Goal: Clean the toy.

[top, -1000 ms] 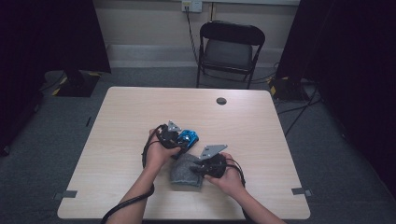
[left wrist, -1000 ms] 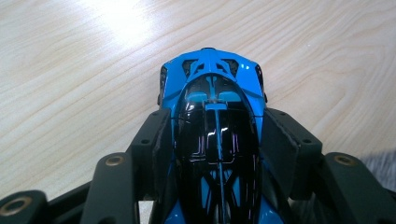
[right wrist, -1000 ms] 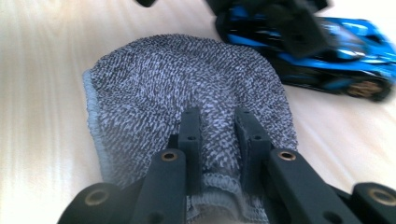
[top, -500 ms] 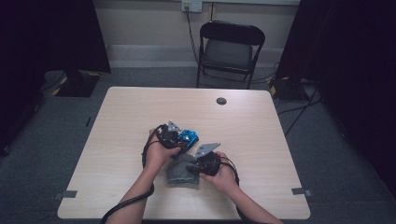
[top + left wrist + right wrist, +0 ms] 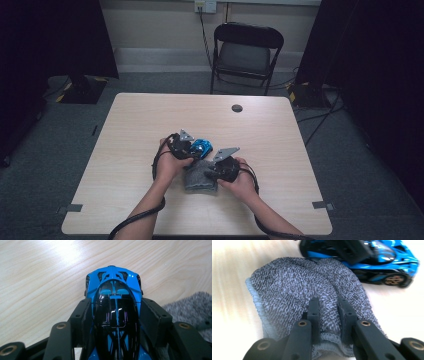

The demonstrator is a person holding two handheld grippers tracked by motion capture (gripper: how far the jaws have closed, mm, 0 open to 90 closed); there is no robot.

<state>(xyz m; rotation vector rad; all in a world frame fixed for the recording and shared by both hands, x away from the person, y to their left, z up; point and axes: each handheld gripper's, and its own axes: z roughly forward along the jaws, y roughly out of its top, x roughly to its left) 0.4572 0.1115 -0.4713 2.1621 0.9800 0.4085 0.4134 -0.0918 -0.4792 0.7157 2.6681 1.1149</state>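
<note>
A blue and black toy car (image 5: 203,146) (image 5: 113,290) rests on the wooden table (image 5: 280,130). My left gripper (image 5: 194,148) (image 5: 115,308) is shut on it, one pad against each side of the body. A grey knitted cloth (image 5: 197,180) (image 5: 294,285) lies bunched just in front of the car (image 5: 387,257). My right gripper (image 5: 214,172) (image 5: 328,306) is shut on a fold near the cloth's near hem. The cloth touches the car's side. One jaw of the left gripper shows on the car in the right gripper view.
A small dark round disc (image 5: 237,108) lies near the table's far edge. A black folding chair (image 5: 246,50) stands behind the table. Cables trail from both grippers toward the near edge. Bare tabletop lies to the left, right and far side.
My right hand has shifted a little to the left with the cloth in its grip. The left hand and the car have stayed where they were.
</note>
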